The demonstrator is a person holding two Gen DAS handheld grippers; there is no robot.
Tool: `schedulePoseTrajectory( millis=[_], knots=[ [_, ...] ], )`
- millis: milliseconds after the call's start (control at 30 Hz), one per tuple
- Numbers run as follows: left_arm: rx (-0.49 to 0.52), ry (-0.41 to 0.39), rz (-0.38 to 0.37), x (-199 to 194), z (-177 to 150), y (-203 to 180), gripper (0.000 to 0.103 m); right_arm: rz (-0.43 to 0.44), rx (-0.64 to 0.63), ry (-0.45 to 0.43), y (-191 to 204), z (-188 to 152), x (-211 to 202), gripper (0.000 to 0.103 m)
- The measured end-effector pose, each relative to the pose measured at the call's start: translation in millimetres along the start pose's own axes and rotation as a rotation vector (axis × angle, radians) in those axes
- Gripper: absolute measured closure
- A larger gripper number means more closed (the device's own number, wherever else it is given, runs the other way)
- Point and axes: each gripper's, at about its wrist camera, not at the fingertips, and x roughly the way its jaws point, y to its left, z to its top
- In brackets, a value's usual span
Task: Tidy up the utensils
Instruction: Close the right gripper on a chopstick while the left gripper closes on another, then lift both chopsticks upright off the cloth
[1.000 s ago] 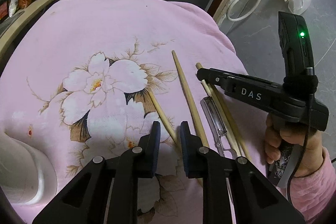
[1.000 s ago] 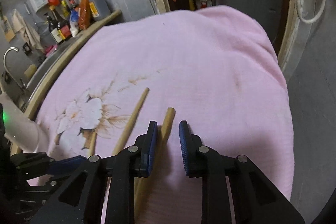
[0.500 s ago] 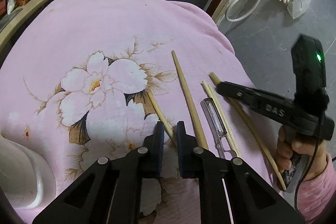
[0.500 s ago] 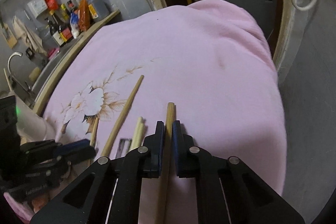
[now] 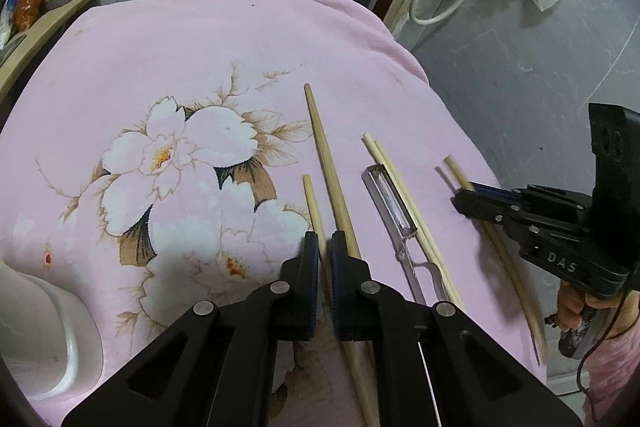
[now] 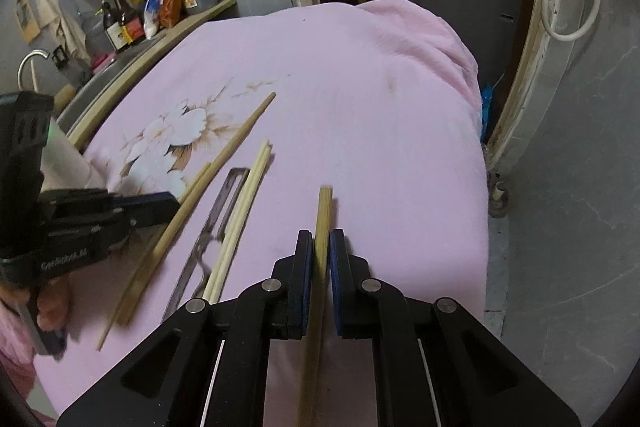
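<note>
Wooden chopsticks are the business here: each gripper has just been closing on one, so the step in hand is the pick-up. Nearest in the left wrist view, the left gripper (image 5: 324,247) is clenched on a thin chopstick (image 5: 311,203) that runs up between its pads, with a thicker tapered stick (image 5: 328,163) lying just beside the right pad on the pink cloth (image 5: 200,39). Beyond that lie a peeler (image 5: 390,207) and a pale pair (image 5: 396,183) touching along its edge. In the right wrist view the right gripper (image 6: 320,247) grips a darker chopstick (image 6: 323,215), its tip poking out past the pads and seemingly clear of the cloth. A white cup (image 5: 44,327) stands at the near left edge of the cloth. I judge that the next move calls for carrying both sticks to that cup, probably the holder, tips kept level so neither slips or snags the cloth.
</note>
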Motion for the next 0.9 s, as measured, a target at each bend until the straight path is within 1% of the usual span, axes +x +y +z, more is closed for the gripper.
schedulePoseTrajectory(
  millis=[133,300,367,500,567,667,733,767,800,900],
  knots=[
    [0.014,0.012,0.004,2,-1,-1,0.098,-0.004,-0.016,0.013,0,-5,-4,0.091],
    [0.016,0.007,0.010,1,-2,-1,0.098,-0.002,-0.013,0.011,-2,-8,-3,0.091],
    [0.002,-0.001,0.011,0,-4,-1,0.099,-0.010,-0.003,0.008,0,-9,-3,0.096],
    [0.004,-0.046,0.037,-11,-15,-6,0.101,-0.033,0.029,-0.031,3,-14,-8,0.098],
    [0.007,-0.078,0.047,-20,-19,-9,0.101,-0.033,0.032,-0.078,7,-20,-15,0.098],
    [0.018,-0.149,0.070,-34,-23,-15,0.101,-0.019,0.042,-0.146,12,-29,-25,0.098],
    [0.028,-0.203,0.073,-44,-26,-19,0.101,-0.023,0.020,-0.218,22,-36,-37,0.098],
    [0.034,-0.231,0.077,-49,-27,-22,0.101,-0.033,0.001,-0.257,28,-38,-43,0.098],
    [0.042,-0.265,0.082,-55,-30,-24,0.101,-0.046,-0.027,-0.321,36,-42,-54,0.098],
    [0.052,-0.373,0.078,-71,-35,-28,0.101,-0.070,-0.060,-0.461,50,-49,-76,0.098]
  ],
)
